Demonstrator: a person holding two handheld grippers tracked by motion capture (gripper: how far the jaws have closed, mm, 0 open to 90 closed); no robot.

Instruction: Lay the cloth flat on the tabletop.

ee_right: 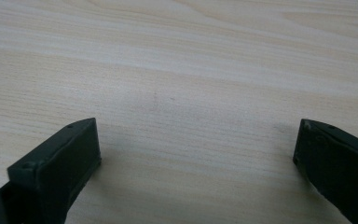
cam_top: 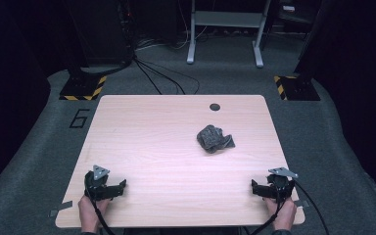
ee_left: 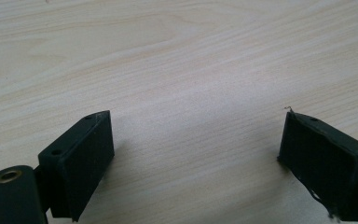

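At the near edge of the pale wood worktop [cam_top: 142, 147], the left gripper [cam_top: 108, 188] and right gripper [cam_top: 264, 188] rest at opposite corners, each with its fingers [ee_left: 81, 163] spread wide over bare wood (nothing between them). Farther off, well apart from both, a crumpled grey cloth [cam_top: 215, 138] lies right of centre, short of a small dark hole [cam_top: 215, 106] by the far edge

left tongs [cam_top: 120, 186]: black body, grey three-cornered plate, black cable
right tongs [cam_top: 255, 186]: black, same plate, cable
jaws: black blocks, screw holes
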